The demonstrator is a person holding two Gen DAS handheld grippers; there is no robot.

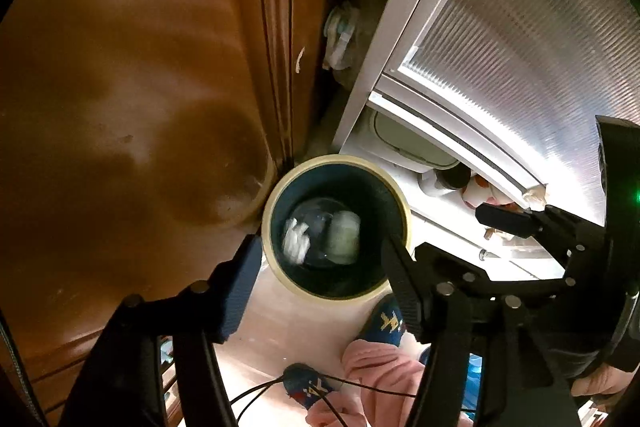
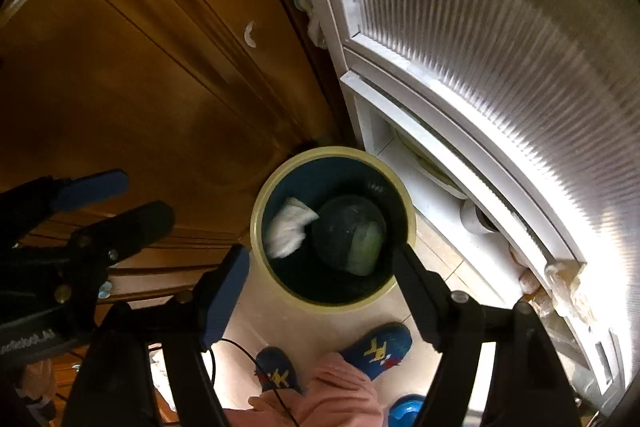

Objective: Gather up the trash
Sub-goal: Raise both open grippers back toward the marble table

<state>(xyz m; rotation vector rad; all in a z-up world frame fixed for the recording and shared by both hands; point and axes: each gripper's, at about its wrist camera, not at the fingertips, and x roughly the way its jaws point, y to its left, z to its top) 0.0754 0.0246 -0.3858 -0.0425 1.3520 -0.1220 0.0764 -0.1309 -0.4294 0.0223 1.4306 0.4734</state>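
Note:
A round dark-blue bin with a cream rim (image 1: 268, 227) stands on the floor below both grippers; it also shows in the right wrist view (image 2: 256, 227). Inside lie a crumpled white tissue (image 1: 296, 241), also seen from the right wrist (image 2: 288, 231), and a pale green wad (image 1: 344, 237), which the right wrist view shows too (image 2: 366, 251). My left gripper (image 1: 322, 267) is open and empty above the bin. My right gripper (image 2: 322, 263) is open and empty above it too; it also shows in the left wrist view (image 1: 440, 239).
A brown wooden cabinet (image 1: 140, 87) stands left of the bin. A white frame with ribbed glass (image 1: 520, 47) stands on the right. The person's blue slippers (image 2: 376, 347) and pink trousers (image 2: 332, 395) are at the bottom. Cables (image 1: 280, 387) hang near the left gripper.

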